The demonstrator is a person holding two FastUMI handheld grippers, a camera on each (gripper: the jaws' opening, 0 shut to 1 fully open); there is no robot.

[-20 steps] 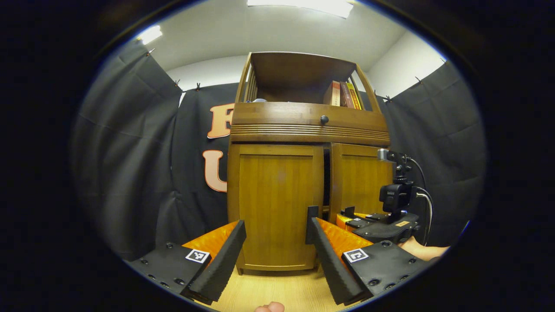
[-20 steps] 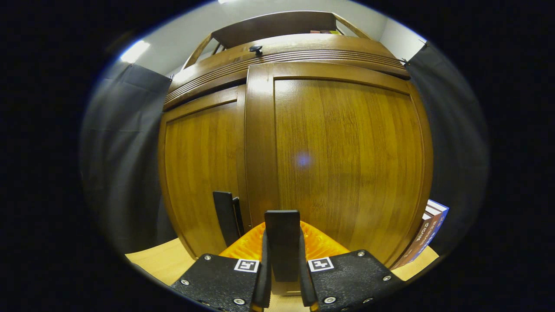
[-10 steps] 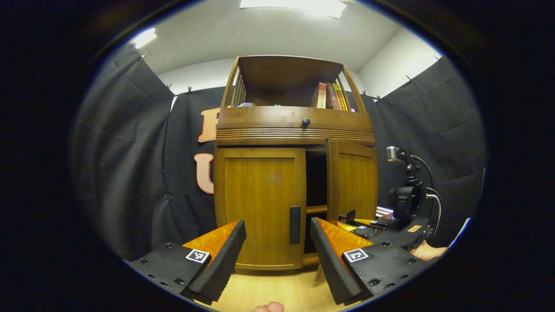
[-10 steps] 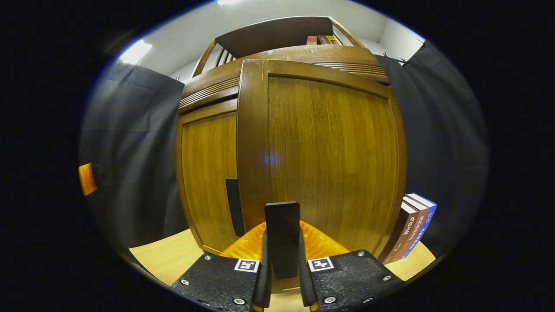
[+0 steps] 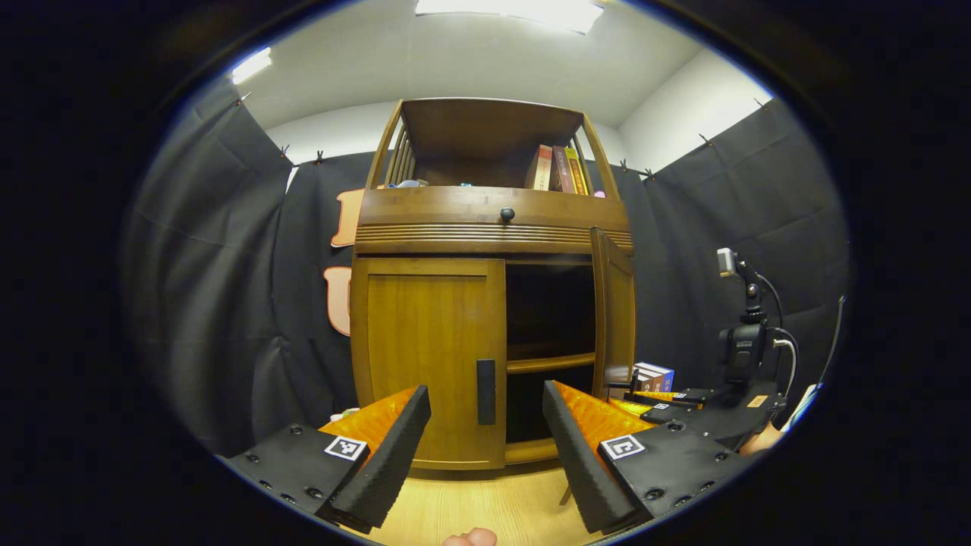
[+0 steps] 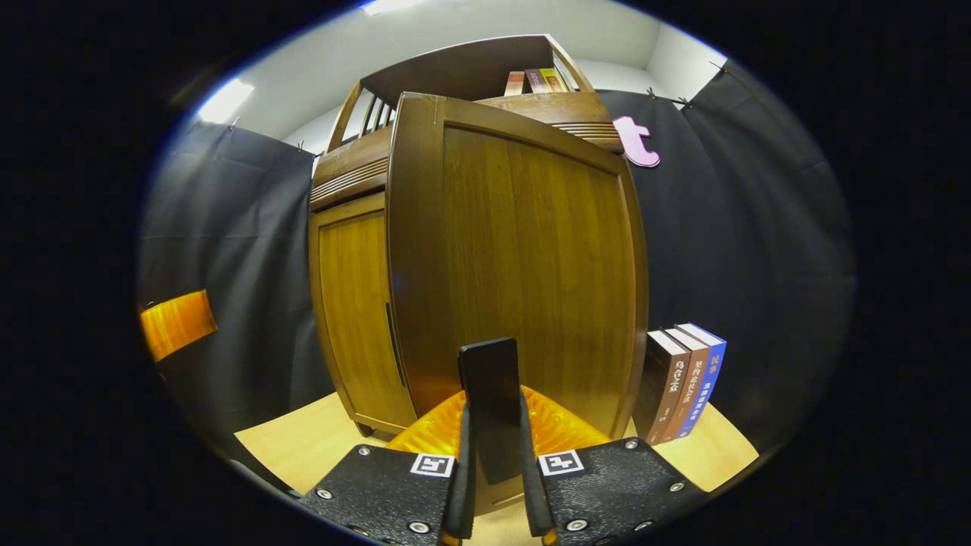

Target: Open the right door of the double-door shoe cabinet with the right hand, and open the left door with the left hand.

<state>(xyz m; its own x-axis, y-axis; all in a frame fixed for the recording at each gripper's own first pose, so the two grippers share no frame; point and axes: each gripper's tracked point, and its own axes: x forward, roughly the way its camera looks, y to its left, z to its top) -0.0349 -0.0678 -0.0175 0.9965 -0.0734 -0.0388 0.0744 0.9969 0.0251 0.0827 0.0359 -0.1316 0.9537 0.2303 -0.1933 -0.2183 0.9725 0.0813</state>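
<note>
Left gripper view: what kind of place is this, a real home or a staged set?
Likely a staged recording booth, not a home: black cloth walls clipped up around a wooden shoe cabinet, which stands on a bare light wood floor, with a small camera on a stand beside it.

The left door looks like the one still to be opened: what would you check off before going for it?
1. Right door swung out, dark shelves showing behind it: ok.
2. Right gripper clamped on the right door's handle, jaws closed on it: ok.
3. Left door shut flat against the shoe cabinet: not ok, it is yet to be opened.
4. Left gripper jaws spread wide, holding nothing: ok.
5. Left door's handle in plain sight between the left gripper's jaws, a gap away: ok.
6. Books beside the cabinet touching the right door: cannot tell.
</note>
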